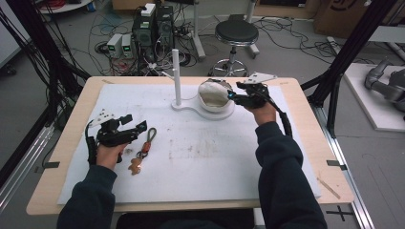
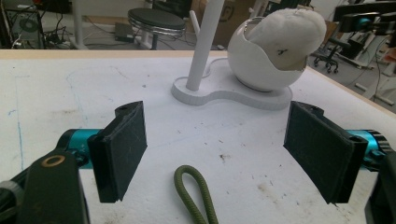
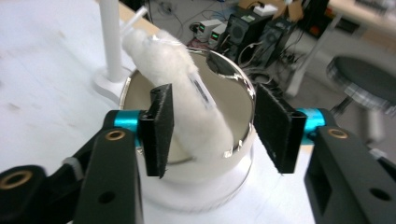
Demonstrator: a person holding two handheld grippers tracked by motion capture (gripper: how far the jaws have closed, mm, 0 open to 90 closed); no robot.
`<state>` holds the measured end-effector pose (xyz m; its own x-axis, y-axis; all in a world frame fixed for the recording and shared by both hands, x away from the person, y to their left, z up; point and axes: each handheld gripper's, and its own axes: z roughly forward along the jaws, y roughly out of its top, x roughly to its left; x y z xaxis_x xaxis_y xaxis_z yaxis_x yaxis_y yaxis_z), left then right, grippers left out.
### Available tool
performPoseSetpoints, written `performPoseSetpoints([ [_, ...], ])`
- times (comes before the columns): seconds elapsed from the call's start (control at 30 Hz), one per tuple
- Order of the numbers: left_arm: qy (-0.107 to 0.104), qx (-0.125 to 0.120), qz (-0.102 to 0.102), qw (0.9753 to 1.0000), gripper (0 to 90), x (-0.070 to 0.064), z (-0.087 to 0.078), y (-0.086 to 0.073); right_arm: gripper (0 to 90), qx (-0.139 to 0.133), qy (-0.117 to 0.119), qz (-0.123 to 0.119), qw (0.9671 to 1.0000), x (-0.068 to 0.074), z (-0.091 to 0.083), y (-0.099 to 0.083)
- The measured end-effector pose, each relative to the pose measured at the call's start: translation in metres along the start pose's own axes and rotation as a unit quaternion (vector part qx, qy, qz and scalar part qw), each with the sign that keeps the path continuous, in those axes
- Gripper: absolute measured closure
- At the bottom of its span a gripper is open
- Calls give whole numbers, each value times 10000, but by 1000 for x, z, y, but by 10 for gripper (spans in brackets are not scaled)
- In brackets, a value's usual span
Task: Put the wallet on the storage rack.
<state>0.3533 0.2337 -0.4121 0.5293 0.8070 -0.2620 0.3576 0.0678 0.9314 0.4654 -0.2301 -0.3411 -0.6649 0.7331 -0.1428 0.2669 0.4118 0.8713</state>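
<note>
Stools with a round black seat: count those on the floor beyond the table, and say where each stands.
1. The stool stands on the floor beyond the table's far edge, right of the computer towers. Others may stand outside the pictures.

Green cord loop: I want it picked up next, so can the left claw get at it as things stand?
Probably yes: the left claw stands open, the green cord loop lies flat between its jaws, nothing covering it.
</note>
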Motion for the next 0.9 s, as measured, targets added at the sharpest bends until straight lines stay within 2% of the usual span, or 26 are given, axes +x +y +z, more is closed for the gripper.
performPoseSetpoints([
  [0.03,-17,3,0,10000,210,0,0,0,471,3,101,174,9998,-2,-7,-2],
  [0.07,-17,3,0,10000,212,0,0,0,461,-122,82,211,9997,-2,-14,-5],
  [0.1,-18,-6,-2,10000,212,0,0,0,461,-122,82,211,9997,-2,-14,-5],
  [0.13,-19,-15,13,10000,213,-1,-1,0,388,-119,-116,237,9996,-1,-28,-12],
  [0.17,-19,-15,13,10000,213,-1,-1,0,388,-119,-116,237,9996,-1,-28,-12],
  [0.2,-7,-16,19,10000,213,0,-1,-1,372,-217,-192,285,9992,0,-35,-17],
  [0.23,27,-10,51,10000,201,0,-1,-1,335,-224,-216,462,9984,2,-49,-30],
  [0.3,48,-3,72,10000,200,-1,-1,-1,280,-10,-256,572,9980,5,-59,-44],
  [0.37,65,37,131,9999,200,-1,0,-2,278,111,-309,582,9978,8,-67,-60],
  [0.4,65,37,131,9999,201,-1,0,-2,278,111,-309,582,9978,8,-67,-60],
  [0.43,76,72,160,9998,200,-1,0,-2,241,285,-376,641,9968,10,-73,-75],
  [0.47,89,93,196,9997,200,-2,1,-2,233,385,-390,680,9962,11,-75,-82],
  [0.5,87,125,233,9996,200,-2,1,-2,233,385,-390,680,9962,11,-75,-82],
  [0.53,108,181,279,9994,200,-2,0,-2,216,587,-388,783,9944,12,-77,-96],
  [0.57,108,181,279,9994,200,-2,0,-2,216,587,-388,783,9944,12,-77,-96],
  [0.6,114,199,284,9993,200,-3,0,-2,216,753,-332,837,9931,15,-76,-107],
  [0.67,123,146,326,9993,200,-5,-1,-1,216,810,-274,895,9923,16,-75,-112],
  [0.8,122,133,361,9992,200,-7,-1,-1,215,620,-366,841,9939,16,-77,-110],
  [0.9,116,123,266,9995,200,-5,-1,-1,216,599,-376,829,9940,17,-79,-110],
])
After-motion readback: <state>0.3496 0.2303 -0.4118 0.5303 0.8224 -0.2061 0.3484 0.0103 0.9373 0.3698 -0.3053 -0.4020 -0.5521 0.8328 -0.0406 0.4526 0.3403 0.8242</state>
